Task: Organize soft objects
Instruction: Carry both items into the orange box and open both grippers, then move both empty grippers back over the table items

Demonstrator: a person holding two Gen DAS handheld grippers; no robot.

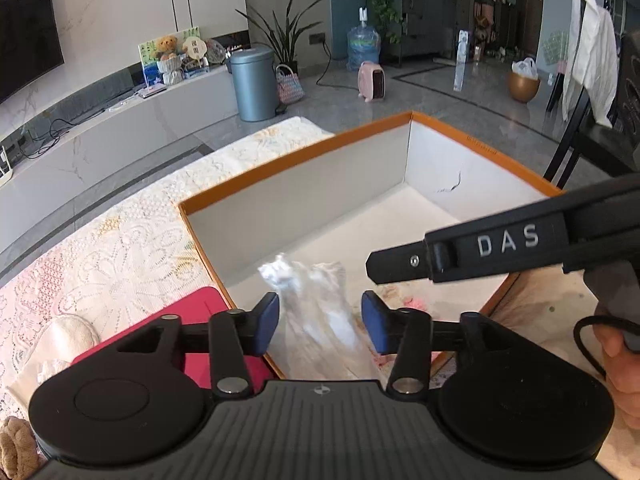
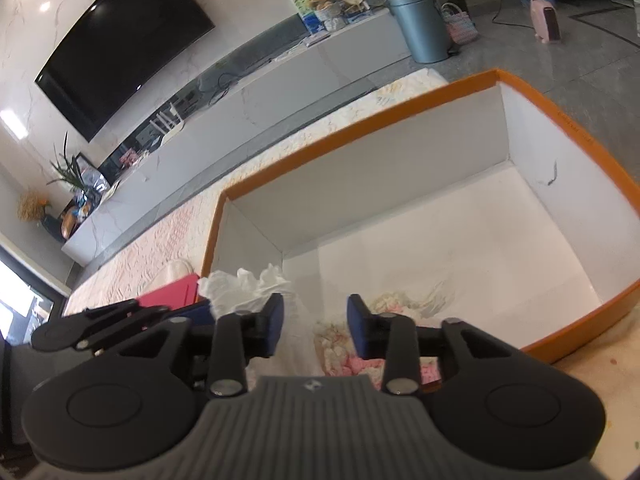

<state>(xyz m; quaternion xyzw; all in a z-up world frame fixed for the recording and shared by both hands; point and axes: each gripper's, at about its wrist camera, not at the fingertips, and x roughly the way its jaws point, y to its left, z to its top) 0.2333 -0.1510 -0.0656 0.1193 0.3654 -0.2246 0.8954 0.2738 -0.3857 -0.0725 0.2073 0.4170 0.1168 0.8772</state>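
An orange-rimmed white box (image 1: 304, 148) stands open on the lace-covered table; it also shows in the right wrist view (image 2: 360, 136). A clear crinkled plastic bag (image 1: 316, 308) with pink and cream soft pieces (image 2: 340, 356) lies at the box's near end. My left gripper (image 1: 320, 320) is open, its blue pads on either side of the bag. My right gripper (image 2: 316, 324) is open above the soft pieces, and it shows from the side in the left wrist view (image 1: 472, 252). The bag's bunched white top (image 2: 248, 284) sticks up by the left pad.
A red flat object (image 1: 192, 320) lies left of the box, with a cream soft item (image 1: 64, 336) and a brown plush (image 1: 16, 448) nearer the left edge. A black chair (image 1: 580, 140) stands behind the box. A TV cabinet (image 1: 120, 128) runs along the wall.
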